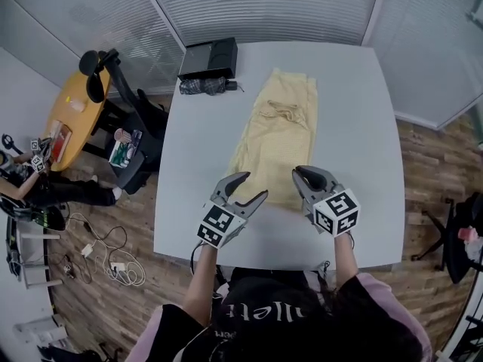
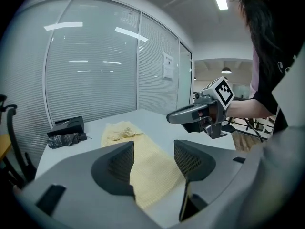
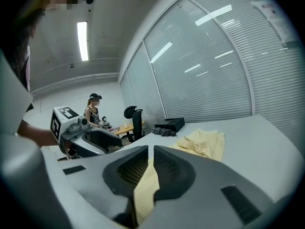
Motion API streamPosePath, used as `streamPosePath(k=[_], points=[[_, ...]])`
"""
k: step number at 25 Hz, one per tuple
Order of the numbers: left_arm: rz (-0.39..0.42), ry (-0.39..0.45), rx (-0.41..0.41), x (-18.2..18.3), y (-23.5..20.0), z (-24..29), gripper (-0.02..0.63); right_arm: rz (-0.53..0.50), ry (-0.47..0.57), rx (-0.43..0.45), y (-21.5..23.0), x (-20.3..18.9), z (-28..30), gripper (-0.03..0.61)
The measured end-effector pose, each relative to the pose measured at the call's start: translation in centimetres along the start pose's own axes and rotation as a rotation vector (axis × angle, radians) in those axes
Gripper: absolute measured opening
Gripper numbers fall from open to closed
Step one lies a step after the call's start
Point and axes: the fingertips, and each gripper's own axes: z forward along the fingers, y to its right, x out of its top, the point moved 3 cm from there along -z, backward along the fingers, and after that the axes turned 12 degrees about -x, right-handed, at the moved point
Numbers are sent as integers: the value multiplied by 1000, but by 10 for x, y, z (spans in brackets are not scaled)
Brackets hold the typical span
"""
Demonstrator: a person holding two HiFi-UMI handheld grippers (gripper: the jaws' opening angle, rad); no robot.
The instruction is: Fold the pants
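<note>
pants lie flat, long axis running near to far, about mid-table. your left gripper sits at their near left corner with jaws apart, cloth edge just beside the tips. your right gripper is at the near right corner, jaws close together on the hem. far left on the table there's a black box with a dark bundle just near of it, both well apart from the pants. orange round table and loose cables off to the left.
</note>
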Motion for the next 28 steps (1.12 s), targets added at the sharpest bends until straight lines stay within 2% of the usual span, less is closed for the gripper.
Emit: streamPosePath(k=[6,12,24,28], points=[[-10,9,-4,-9,24,-15,276,33,-11,24,-20,-9,-20,43],[8,33,10,-16,52,-39,232,18,-5,48,-53,-14,-46,41],[35,130,20,-47,125,-132,127,-2,35,67,-160,-29,-105,41],[16,177,10,-62,151,-166,98,2,43,62,-193,-40,-128,41]])
